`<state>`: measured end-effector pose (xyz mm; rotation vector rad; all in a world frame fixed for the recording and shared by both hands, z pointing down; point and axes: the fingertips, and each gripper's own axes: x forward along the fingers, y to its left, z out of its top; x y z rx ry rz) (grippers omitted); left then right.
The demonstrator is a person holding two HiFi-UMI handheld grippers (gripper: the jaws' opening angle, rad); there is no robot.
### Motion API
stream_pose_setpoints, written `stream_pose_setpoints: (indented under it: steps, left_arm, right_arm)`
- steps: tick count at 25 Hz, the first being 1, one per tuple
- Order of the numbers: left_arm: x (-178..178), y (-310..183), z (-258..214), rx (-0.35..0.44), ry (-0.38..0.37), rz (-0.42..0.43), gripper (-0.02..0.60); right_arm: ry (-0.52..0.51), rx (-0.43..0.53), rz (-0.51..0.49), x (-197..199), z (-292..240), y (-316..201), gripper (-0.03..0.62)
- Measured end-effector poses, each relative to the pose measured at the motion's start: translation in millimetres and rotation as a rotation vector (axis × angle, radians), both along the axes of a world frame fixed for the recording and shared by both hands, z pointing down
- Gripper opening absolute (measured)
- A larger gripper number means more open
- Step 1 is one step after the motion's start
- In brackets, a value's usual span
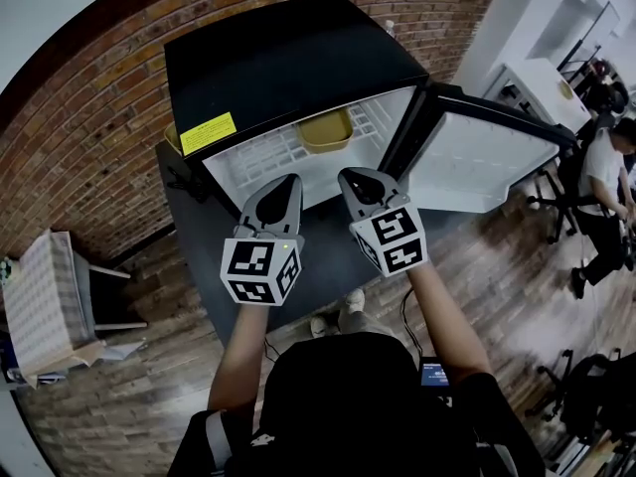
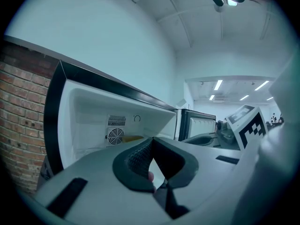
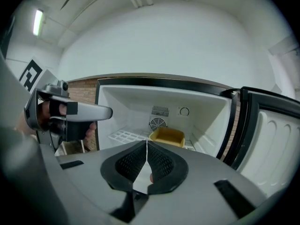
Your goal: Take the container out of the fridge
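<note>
The left hand-held gripper and right hand-held gripper hover with jaws together, empty, before the open fridge. A yellow container sits on its wire shelf.

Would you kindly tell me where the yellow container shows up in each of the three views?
Head view: the yellow container sits upper centre.
Left gripper view: the container is a yellow sliver left of centre, beside the fan.
Right gripper view: the container sits centre, below the fan.
Shared landmark: the open fridge door, right of it everywhere.
</note>
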<state>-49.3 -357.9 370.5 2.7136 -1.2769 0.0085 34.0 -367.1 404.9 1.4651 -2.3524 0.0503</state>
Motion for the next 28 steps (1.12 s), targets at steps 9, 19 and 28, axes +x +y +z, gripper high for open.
stream_pose_setpoints:
  steps: [9,19,28]
  left_arm:
    - [3.5,-8.9,6.0,-0.013,0.002,-0.027,0.011]
    - [12.8,-38.7,8.7,-0.019,0.011,-0.081,0.011]
    - [11.2,-60.3,13.8,-0.021,-0.007,-0.146,0.011]
  right_arm:
    - [0.203,-0.001,-0.124,2.7,0.1,-21.1,0.041]
    - [0.486,-0.001,-0.265,1.1,21.0,-60.5,0.157]
    - [0.702,-0.015,-0.399,-9.8,48.4,-93.4,0.169]
